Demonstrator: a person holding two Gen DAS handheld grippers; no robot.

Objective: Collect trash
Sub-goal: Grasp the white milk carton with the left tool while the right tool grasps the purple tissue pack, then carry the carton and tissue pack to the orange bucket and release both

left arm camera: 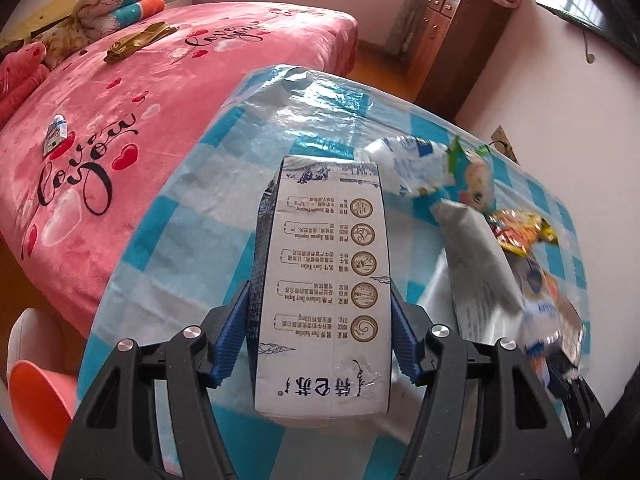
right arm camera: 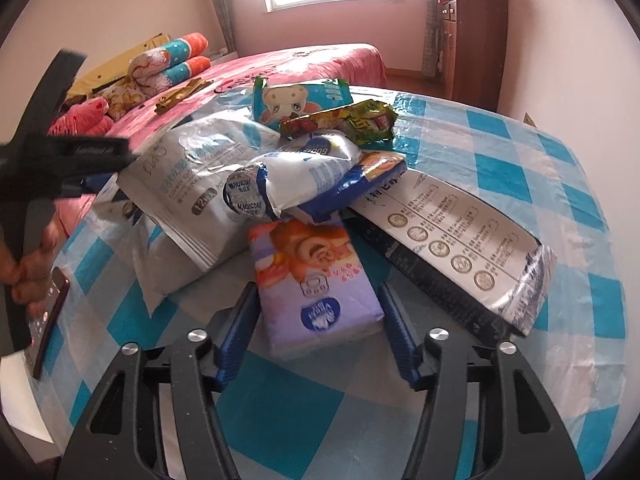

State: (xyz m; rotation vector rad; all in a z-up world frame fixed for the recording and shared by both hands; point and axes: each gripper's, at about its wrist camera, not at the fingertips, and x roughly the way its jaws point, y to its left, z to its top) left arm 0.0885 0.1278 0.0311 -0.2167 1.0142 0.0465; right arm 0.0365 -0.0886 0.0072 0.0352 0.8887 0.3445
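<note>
Two pieces in hand so far. My left gripper is clamped on a flattened milk carton, lifted above the blue-checked table. My right gripper has closed around a purple tissue pack; pads seem to touch, though I can't be sure. Most of the wrapper pile remains on the table. No bin in view.

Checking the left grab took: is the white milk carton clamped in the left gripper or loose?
Clamped: the left gripper has both blue pads pressed against the sides of the milk carton.
</note>
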